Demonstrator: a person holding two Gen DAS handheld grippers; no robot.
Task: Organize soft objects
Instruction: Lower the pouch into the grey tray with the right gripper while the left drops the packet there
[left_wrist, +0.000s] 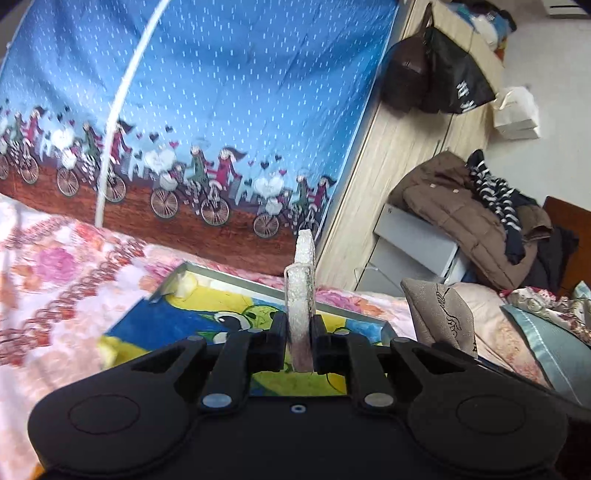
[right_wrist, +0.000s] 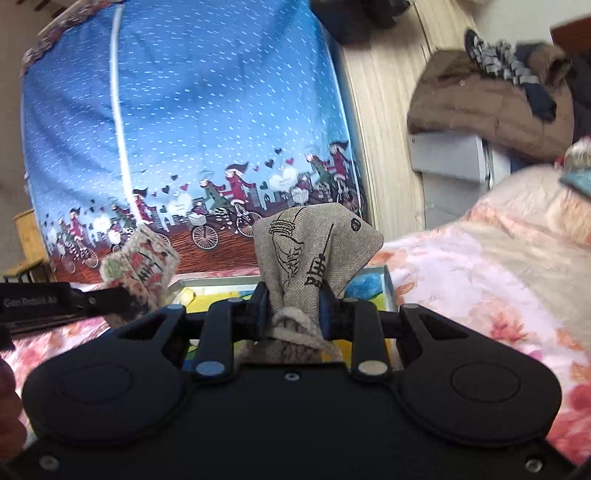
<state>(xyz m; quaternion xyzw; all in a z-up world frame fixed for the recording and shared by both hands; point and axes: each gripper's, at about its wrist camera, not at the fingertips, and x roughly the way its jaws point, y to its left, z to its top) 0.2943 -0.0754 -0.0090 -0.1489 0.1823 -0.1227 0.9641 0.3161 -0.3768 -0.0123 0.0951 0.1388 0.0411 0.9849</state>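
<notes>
A: What does the left gripper (left_wrist: 299, 332) hold?

B: Its jaws are clamped on a flat, floral-patterned fabric pad with a pale edge (left_wrist: 302, 291), held upright and edge-on above the shallow metal-rimmed tray with a bright blue and yellow cartoon base (left_wrist: 258, 286).

A: And the right gripper (right_wrist: 294, 306)?

B: Its jaws are pinched on a beige linen pouch with black ink drawings (right_wrist: 314, 251), gripped just above its rope tie, over the tray's far right corner.

A: Where's the tray?

B: On the pink floral bedspread (right_wrist: 480, 273), near the blue bicycle-print bed tent (left_wrist: 207, 92)
</notes>
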